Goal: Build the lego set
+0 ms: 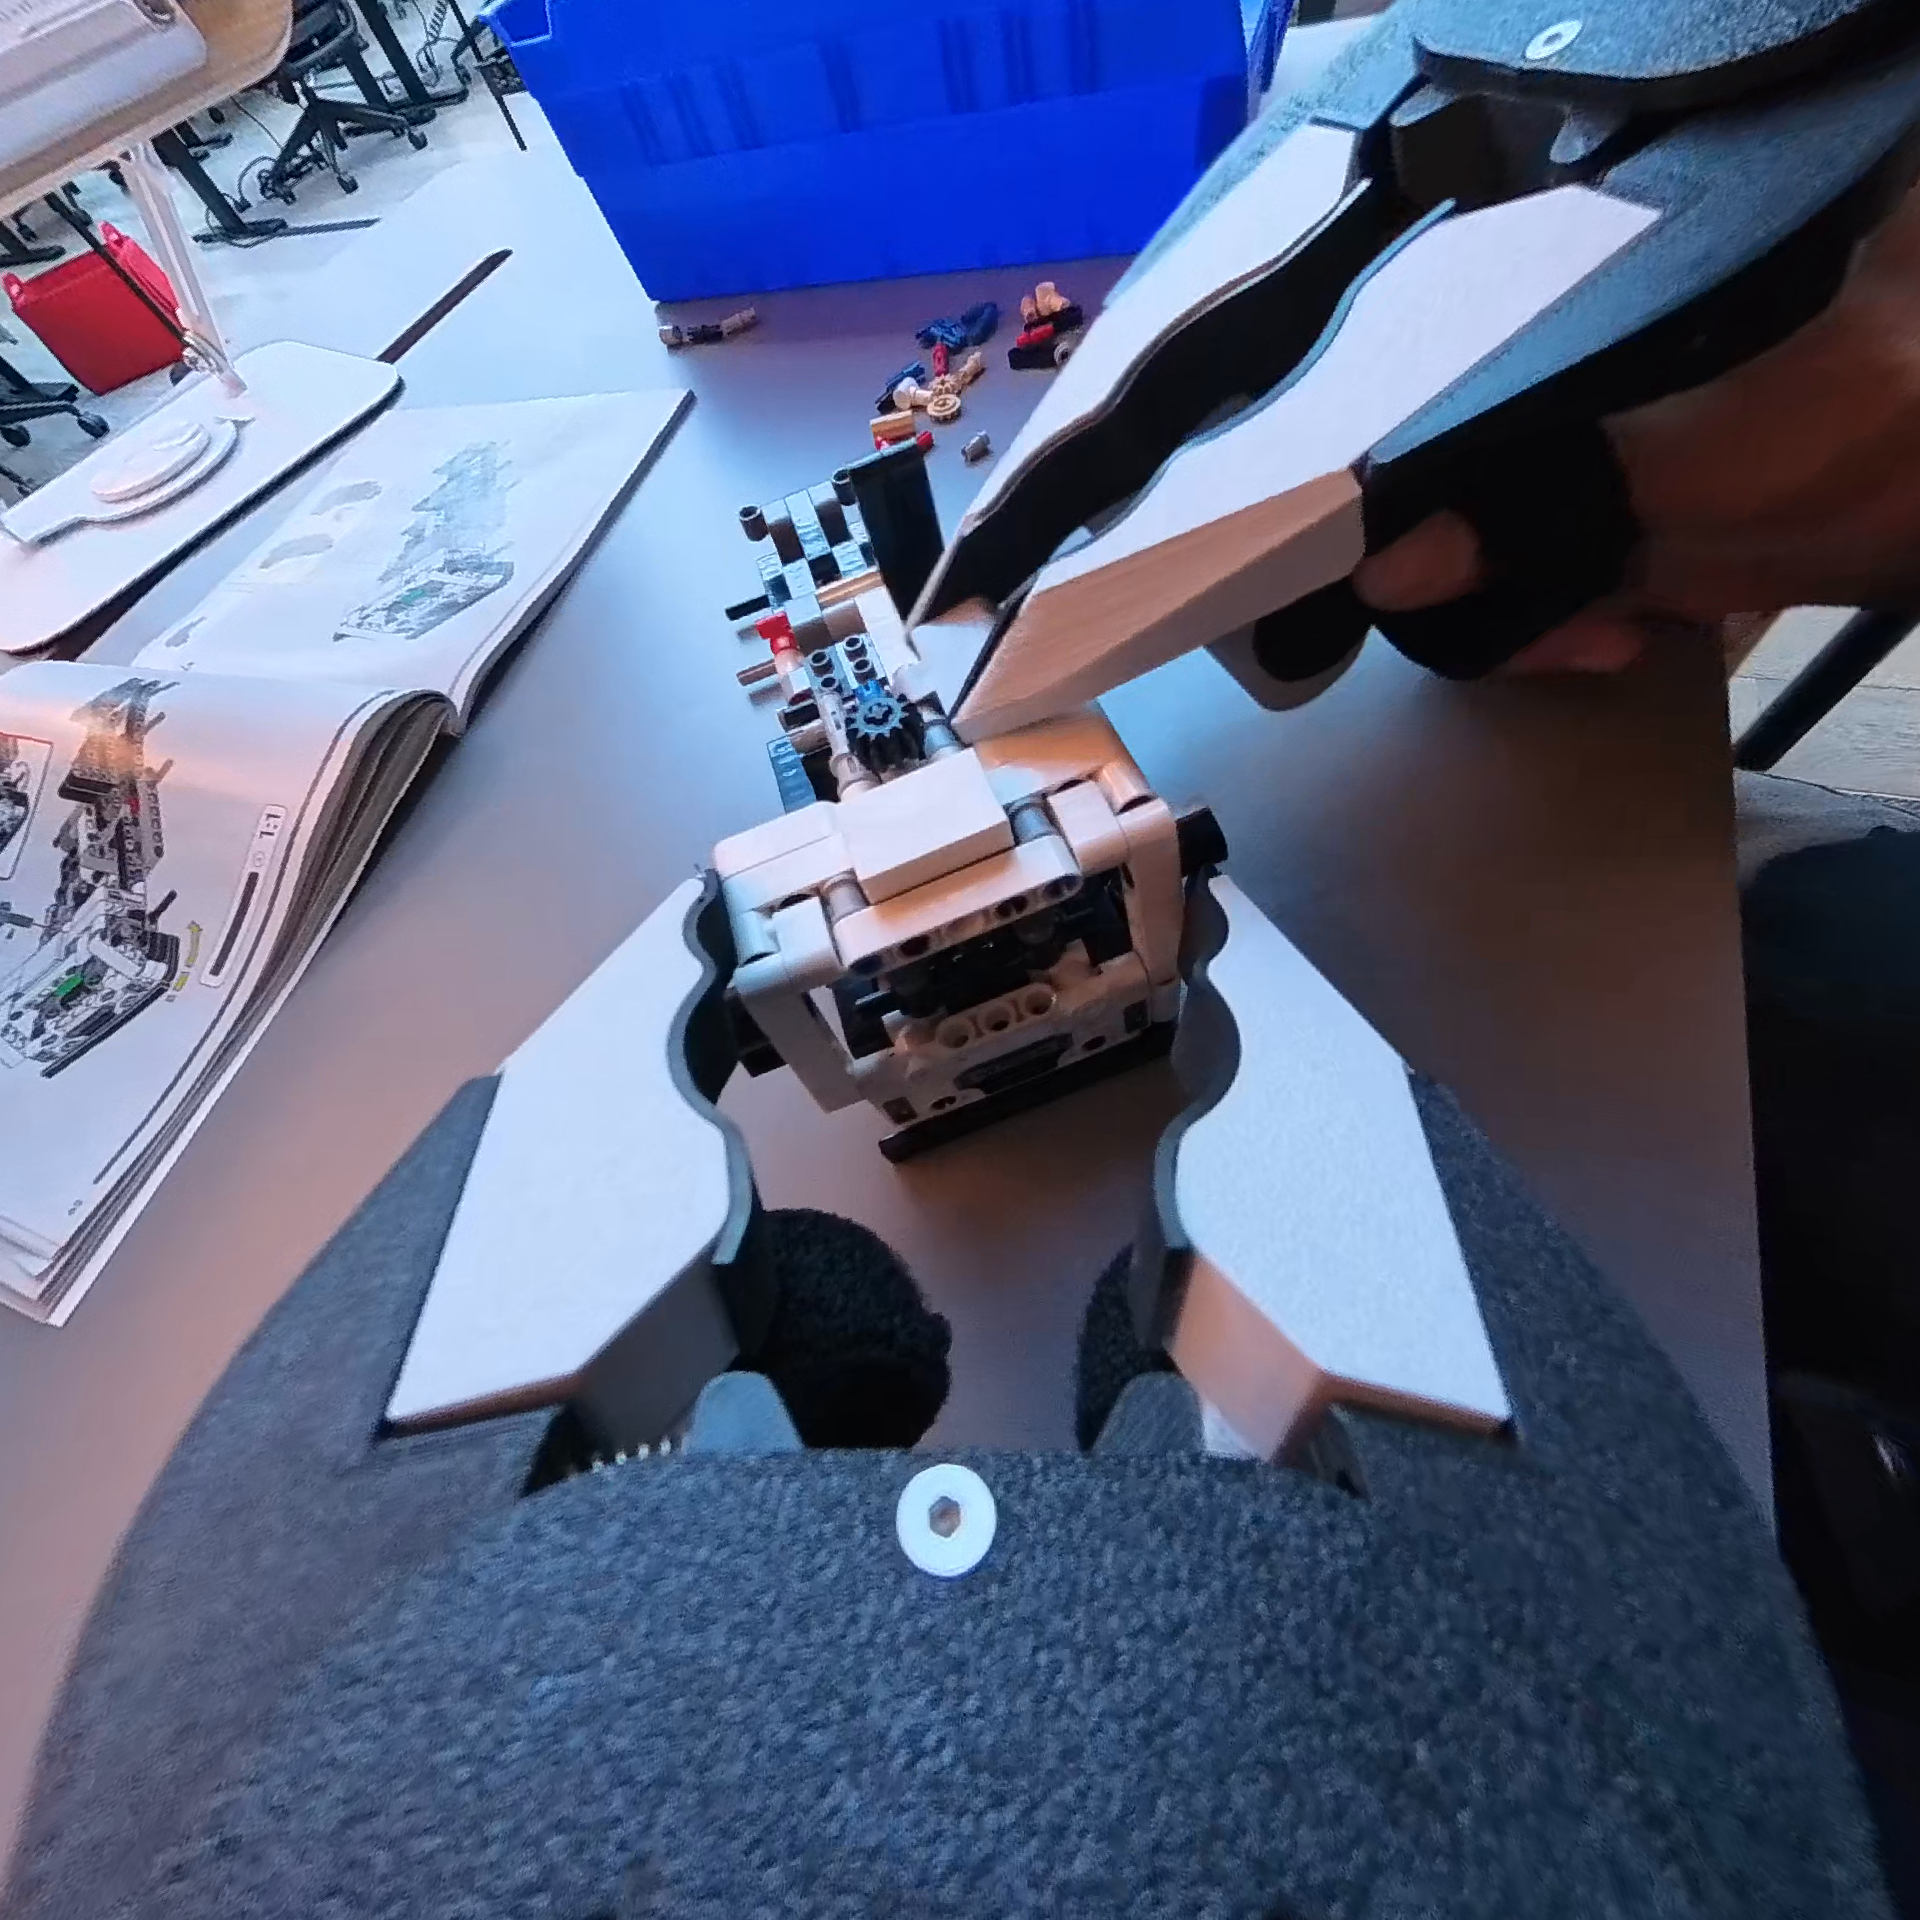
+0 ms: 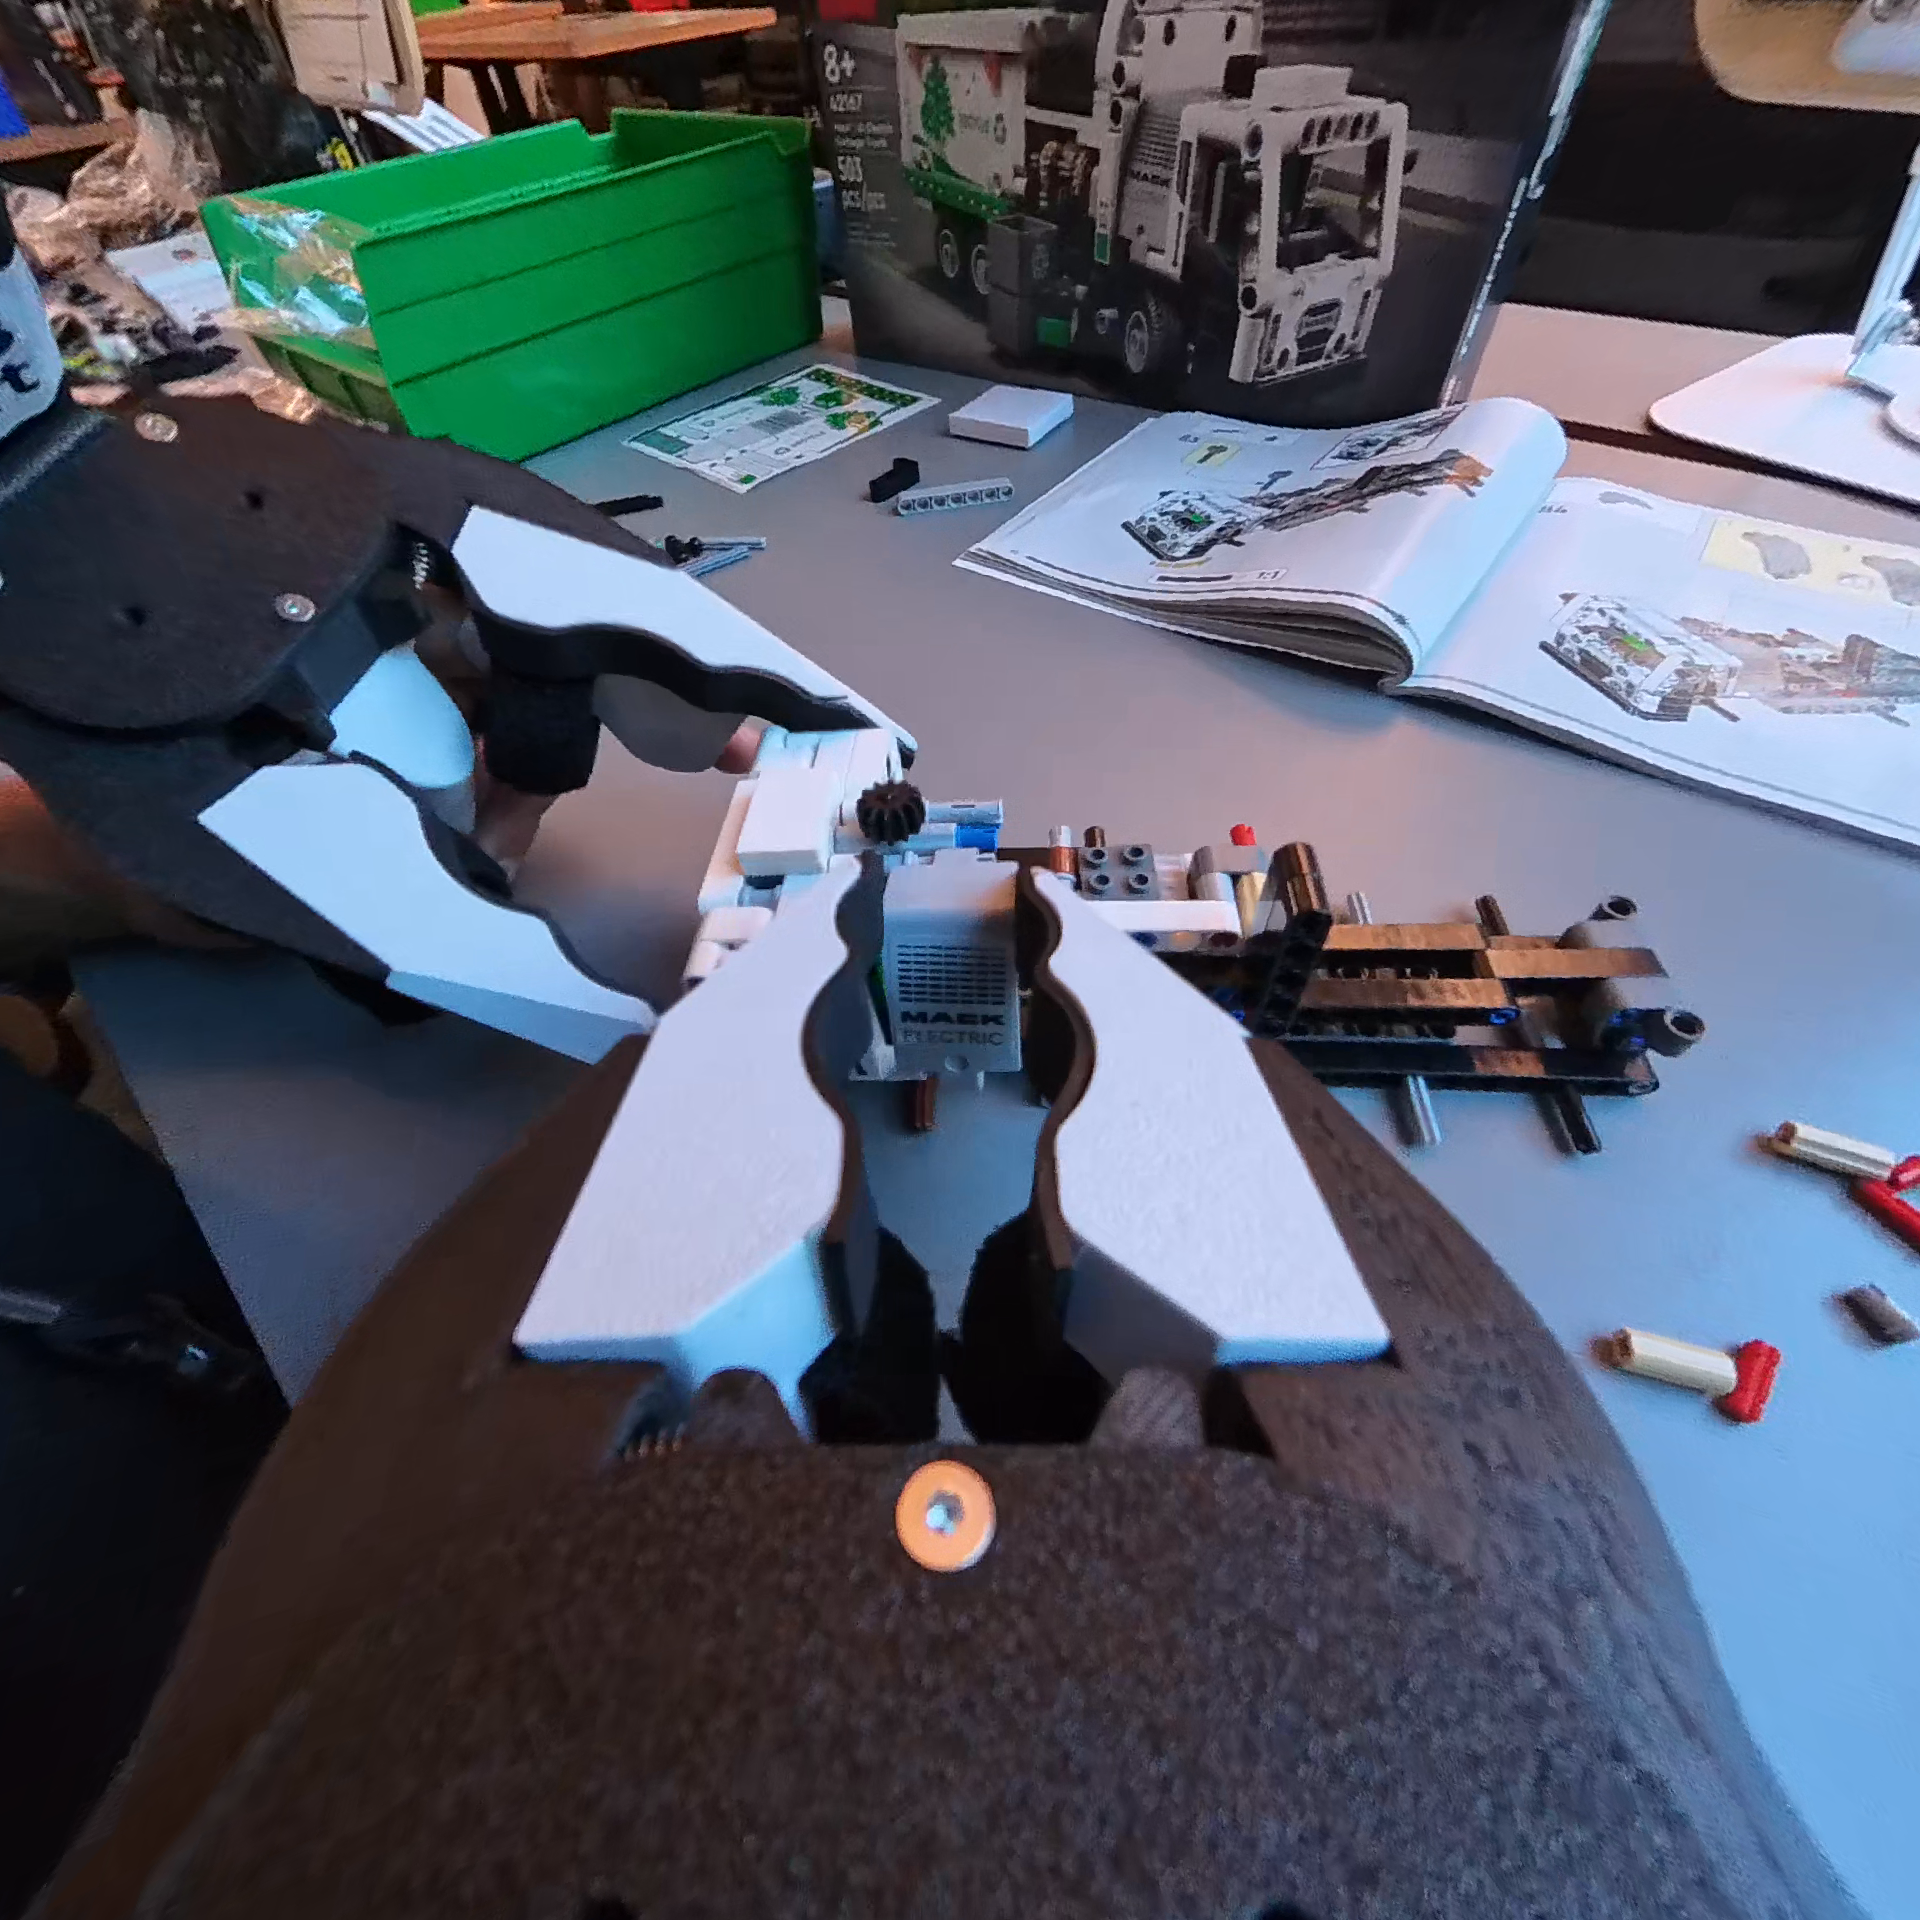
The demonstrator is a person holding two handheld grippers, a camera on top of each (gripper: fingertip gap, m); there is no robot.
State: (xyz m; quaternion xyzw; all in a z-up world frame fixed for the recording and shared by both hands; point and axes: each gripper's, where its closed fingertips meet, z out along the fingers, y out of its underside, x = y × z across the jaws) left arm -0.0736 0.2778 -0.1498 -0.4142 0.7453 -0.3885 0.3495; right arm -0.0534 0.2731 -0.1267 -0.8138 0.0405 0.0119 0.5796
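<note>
- The left gripper (image 1: pixel 951 925) is spread wide, its white fingers on either side of the truck model's (image 1: pixel 956 935) cab end, apparently pressing both flanks.
- The right gripper (image 2: pixel 951 883) is nearly closed on a grey printed panel (image 2: pixel 951 987) on the cab's side.
- The model lies on the grey table (image 1: pixel 1403 935), its dark chassis (image 2: pixel 1455 997) stretching away from the cab.
- Beyond the chassis lie loose pieces (image 1: pixel 961 364); left of the model is an open instruction booklet (image 1: pixel 312 675).
- Farthest is a blue bin (image 1: pixel 883 145).
</note>
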